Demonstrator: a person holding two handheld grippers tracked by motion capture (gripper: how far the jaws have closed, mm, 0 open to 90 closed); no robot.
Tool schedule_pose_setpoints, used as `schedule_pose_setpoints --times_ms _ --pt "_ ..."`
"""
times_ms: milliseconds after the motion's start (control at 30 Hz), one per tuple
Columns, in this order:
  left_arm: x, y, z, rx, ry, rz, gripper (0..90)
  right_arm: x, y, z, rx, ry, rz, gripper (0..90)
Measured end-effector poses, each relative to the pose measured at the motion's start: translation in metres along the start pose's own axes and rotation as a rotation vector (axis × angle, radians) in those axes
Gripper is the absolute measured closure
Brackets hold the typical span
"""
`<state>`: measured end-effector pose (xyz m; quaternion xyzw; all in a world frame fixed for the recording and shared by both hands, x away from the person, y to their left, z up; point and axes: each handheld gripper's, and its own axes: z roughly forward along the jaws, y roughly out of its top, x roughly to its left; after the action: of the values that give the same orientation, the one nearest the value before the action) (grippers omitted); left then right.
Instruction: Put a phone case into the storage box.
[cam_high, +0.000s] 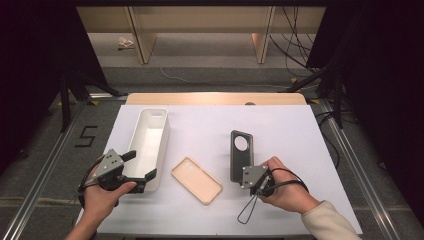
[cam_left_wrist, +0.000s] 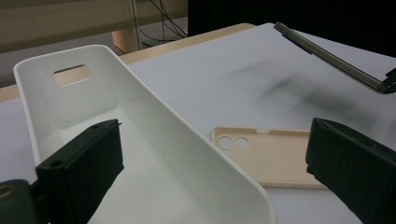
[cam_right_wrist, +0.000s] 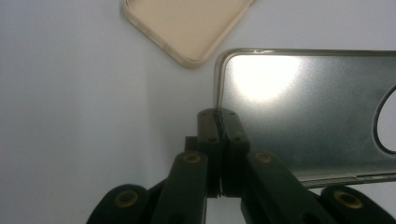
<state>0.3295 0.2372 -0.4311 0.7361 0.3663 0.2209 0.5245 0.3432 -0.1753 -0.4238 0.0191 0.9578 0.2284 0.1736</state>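
Right tool (cam_high: 248, 176) is clenched on the near short edge of the dark phone case (cam_high: 241, 155); in the right gripper view its two jaws meet tight on the case rim (cam_right_wrist: 219, 112), no gap visible between them. The dark phone case is lifted at an angle: the left gripper view shows it as a thin dark bar (cam_left_wrist: 327, 56) raised above the sheet, with a smeared shadow under it. Its round camera cut-out (cam_high: 241, 143) sits at the far end, away from the person.

Left tool (cam_high: 135, 165) is released, jaws wide apart. One jaw hangs inside the white bin (cam_high: 150, 140), the other outside the bin's right wall, so the wall (cam_left_wrist: 187, 140) stands between them; no contact I can confirm.

The beige phone case (cam_high: 196, 180) lies flat, hollow side up, on the white sheet (cam_high: 280, 125) covering the desk (cam_high: 215, 98), between the bin and the dark phone case, apart from both. Its camera holes (cam_left_wrist: 233, 142) face the bin side.

White bin is long and narrow, lying lengthwise away from the person, with a handle slot (cam_left_wrist: 71, 74) in its far end wall.
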Motion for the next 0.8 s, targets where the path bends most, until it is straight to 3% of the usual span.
schedule_pose_setpoints --times_ms 400,800 --pt "-0.0026 0.0011 0.0016 0.005 0.002 0.008 4.5 0.0002 0.0001 -0.0003 -0.06 -0.022 0.002 89.7" --pt "-0.003 0.0016 0.0021 0.007 0.006 0.009 4.7 0.0034 0.0037 -0.0008 -0.078 -0.012 -0.007 89.7"
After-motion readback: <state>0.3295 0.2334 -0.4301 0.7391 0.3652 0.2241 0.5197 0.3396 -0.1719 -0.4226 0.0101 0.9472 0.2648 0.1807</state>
